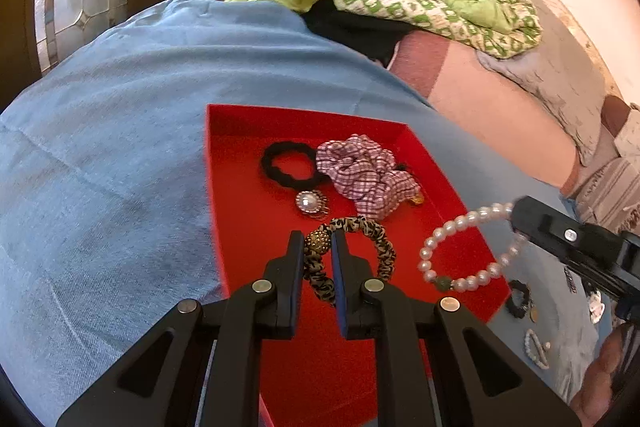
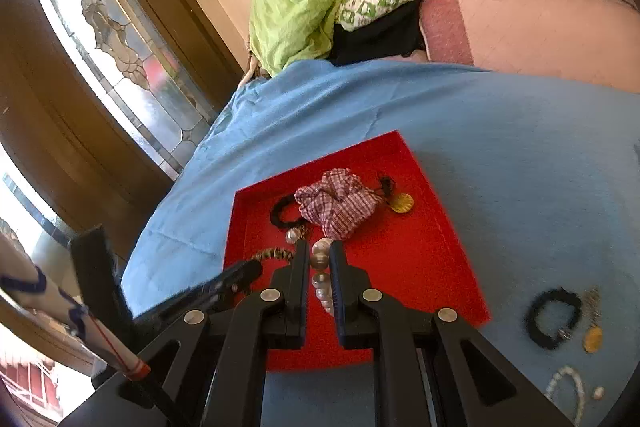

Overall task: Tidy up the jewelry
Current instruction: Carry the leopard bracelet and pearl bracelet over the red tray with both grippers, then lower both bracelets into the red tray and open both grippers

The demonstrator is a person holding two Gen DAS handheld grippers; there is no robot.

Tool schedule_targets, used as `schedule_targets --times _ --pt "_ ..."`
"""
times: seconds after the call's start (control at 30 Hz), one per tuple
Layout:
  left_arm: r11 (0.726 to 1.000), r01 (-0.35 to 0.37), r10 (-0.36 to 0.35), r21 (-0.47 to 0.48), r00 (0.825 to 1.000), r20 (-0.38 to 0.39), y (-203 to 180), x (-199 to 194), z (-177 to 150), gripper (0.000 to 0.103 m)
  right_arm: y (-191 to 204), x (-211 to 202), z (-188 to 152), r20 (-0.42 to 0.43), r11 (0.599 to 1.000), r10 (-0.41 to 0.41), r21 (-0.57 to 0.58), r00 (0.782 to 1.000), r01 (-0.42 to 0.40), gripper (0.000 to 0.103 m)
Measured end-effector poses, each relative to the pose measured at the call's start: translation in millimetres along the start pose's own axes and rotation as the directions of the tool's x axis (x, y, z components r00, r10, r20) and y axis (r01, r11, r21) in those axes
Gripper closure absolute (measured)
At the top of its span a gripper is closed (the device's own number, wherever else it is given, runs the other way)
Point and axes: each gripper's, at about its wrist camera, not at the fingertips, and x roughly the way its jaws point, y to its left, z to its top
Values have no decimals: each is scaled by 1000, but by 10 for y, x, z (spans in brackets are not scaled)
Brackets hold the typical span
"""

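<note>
Over the red tray (image 1: 248, 267) on a blue-covered bed, my left gripper (image 1: 316, 247) pinches a leopard-print hair tie (image 1: 380, 239) at its glittery bead, fingers nearly together; the fabric loop is soft and light and sags below them. My right gripper (image 2: 319, 263) clamps a pearl bracelet (image 1: 452, 227), fingers pressed onto hard, slippery beads on what looks like elastic cord, best held between beads. Just beyond my fingers lie a checked scrunchie (image 1: 364, 175) and black hair band (image 1: 284, 163).

Left tongs (image 1: 317, 241) clamped, right tongs (image 2: 319, 261) clamped, both angled downward
</note>
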Motion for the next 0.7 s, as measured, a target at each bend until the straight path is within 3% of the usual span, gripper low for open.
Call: schedule_targets --times 0.23,0.7 --pt "999 -17 16 -29 1000 -22 29 100 29 90 -79 293 117 -44 999 -24 20 999 25 92" --pt "999 -46 45 -9 997 -64 -20 230 37 90 -423 436 162 -67 991 -121 49 990 125 92"
